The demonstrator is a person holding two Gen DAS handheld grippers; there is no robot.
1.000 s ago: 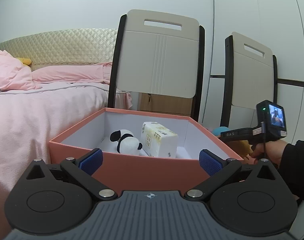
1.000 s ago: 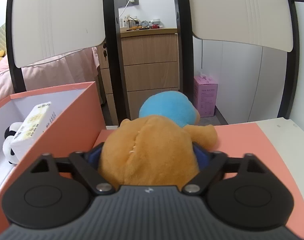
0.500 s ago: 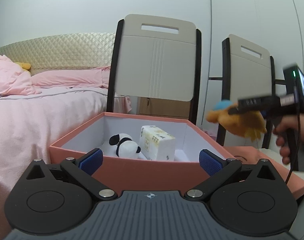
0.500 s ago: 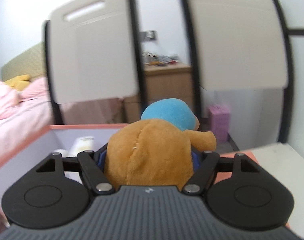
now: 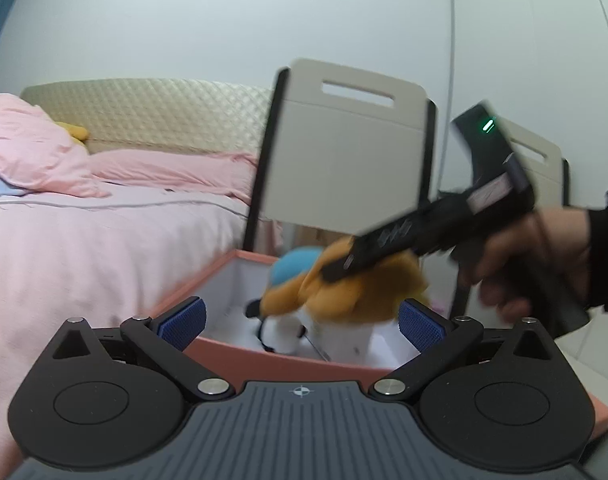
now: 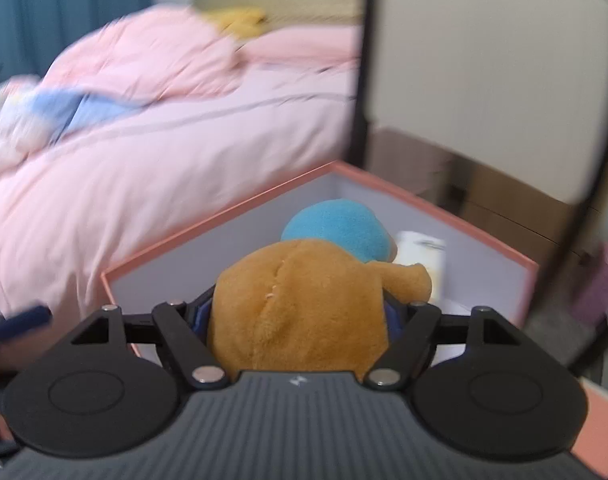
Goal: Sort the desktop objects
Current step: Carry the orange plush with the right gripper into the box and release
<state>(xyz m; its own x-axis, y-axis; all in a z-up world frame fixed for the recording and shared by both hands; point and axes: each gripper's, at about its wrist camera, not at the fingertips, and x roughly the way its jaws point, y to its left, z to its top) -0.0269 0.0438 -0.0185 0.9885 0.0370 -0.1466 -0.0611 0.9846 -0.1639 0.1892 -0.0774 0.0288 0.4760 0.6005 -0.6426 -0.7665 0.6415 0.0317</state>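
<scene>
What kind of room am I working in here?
A bedroom, most likely: a bed with pink bedding and a quilted headboard sits beside the work area, and two dining-style chairs stand behind the pink storage box.

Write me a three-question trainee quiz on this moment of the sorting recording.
1. True or false: the left gripper is holding an object.
2. What sits between the pads of the right gripper? A) a tissue pack B) the orange plush toy C) a pillow
3. Which container is the toy hanging over?

Key
1. False: it is open and empty.
2. B; the jaws are starting to open with the toy between them.
3. The pink box.
</scene>
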